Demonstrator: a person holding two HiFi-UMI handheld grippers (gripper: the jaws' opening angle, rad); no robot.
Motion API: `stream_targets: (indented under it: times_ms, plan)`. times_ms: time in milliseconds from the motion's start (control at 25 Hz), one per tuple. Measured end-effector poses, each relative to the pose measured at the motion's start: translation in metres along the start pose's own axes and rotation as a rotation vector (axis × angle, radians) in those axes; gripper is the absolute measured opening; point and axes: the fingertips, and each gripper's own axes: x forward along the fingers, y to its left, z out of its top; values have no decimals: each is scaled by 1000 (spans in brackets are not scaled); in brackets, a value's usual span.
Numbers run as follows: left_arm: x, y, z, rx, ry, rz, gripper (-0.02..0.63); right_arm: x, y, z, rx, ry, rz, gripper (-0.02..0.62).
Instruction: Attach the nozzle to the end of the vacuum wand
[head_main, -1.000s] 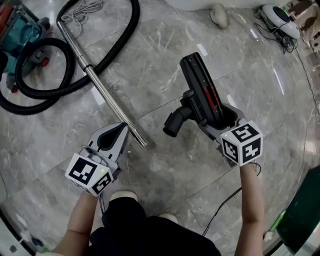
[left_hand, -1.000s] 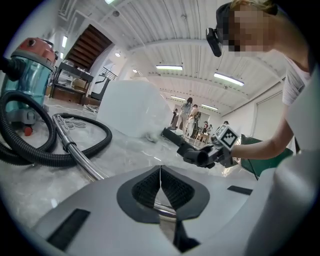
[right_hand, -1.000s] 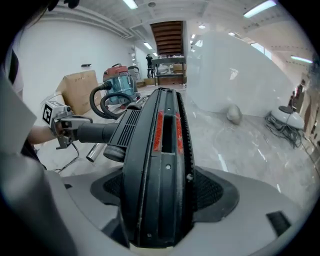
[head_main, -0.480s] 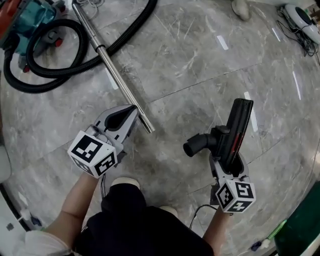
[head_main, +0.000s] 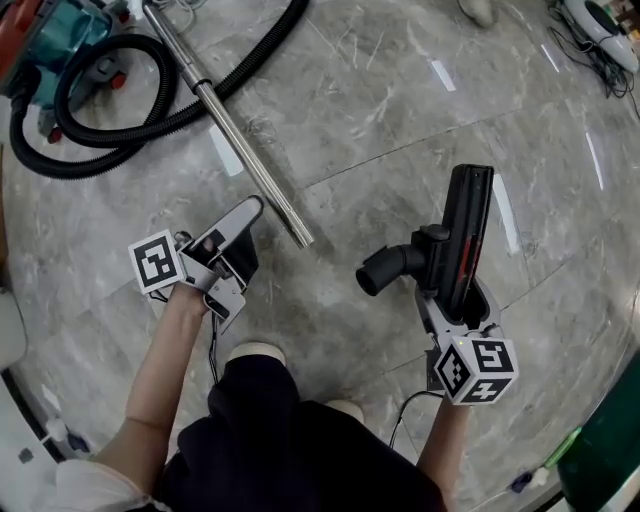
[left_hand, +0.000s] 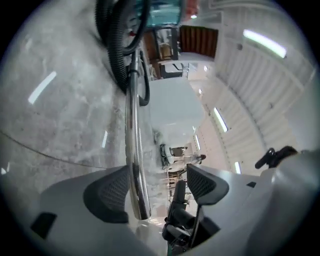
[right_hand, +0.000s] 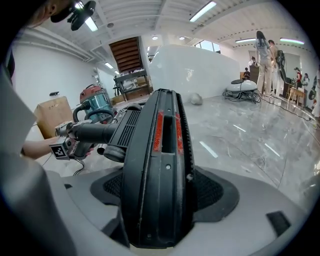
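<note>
Not yet joined: the right tool (head_main: 455, 303) clamps the black plastic nozzle (head_main: 463, 235). The left tool (left_hand: 159, 186), jaws just opening wide, straddles the near end of the shiny steel wand (head_main: 243, 145), which lies ungripped on the grey marble floor (head_main: 385, 115).

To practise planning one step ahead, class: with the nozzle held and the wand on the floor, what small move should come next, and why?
Probably close the left tool on the wand. Its jaws have just been opening and the wand's free end lies between them, ungripped, while the right tool clamps the nozzle, apart from the wand.
</note>
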Motion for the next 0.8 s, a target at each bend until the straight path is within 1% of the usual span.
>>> stream_targets:
  times_ms: [40, 80, 160, 200, 280, 400, 480, 600, 640, 680, 760, 800]
  plan:
    - [4, 1, 2, -31, -8, -25, 345, -1, 1, 0, 1, -1, 2, 407]
    - [8, 3, 2, -18, 1, -30, 347, -2, 2, 0, 6, -3, 3, 407]
    - [19, 8, 0, 36, 45, -14, 347, -3, 3, -1, 17, -4, 5, 407]
    - [25, 11, -1, 44, 66, -5, 347, -3, 3, -2, 19, -2, 5, 407]
    - [35, 17, -2, 36, 92, 17, 347, -4, 4, -3, 14, 2, 3, 407]
    - [50, 26, -4, 45, 136, 57, 347, -7, 3, -3, 6, 4, -1, 407]
    - [58, 32, -3, 23, 134, 63, 345, -10, 1, -4, 13, 4, -3, 407]
    - [64, 36, 6, -68, 70, 22, 342, -14, -3, -9, 36, 2, -10, 407]
    - [65, 37, 8, -94, 51, 14, 325, -15, -5, -10, 44, 0, -16, 407]
    - [66, 39, 9, -109, 39, 13, 268, -16, -7, -12, 53, -2, -22, 407]
    - [68, 41, 8, -119, 20, 23, 129, -18, -11, -14, 79, -7, -33, 407]
    - [69, 41, 8, -128, 9, 20, 127, -18, -13, -15, 94, -8, -38, 407]
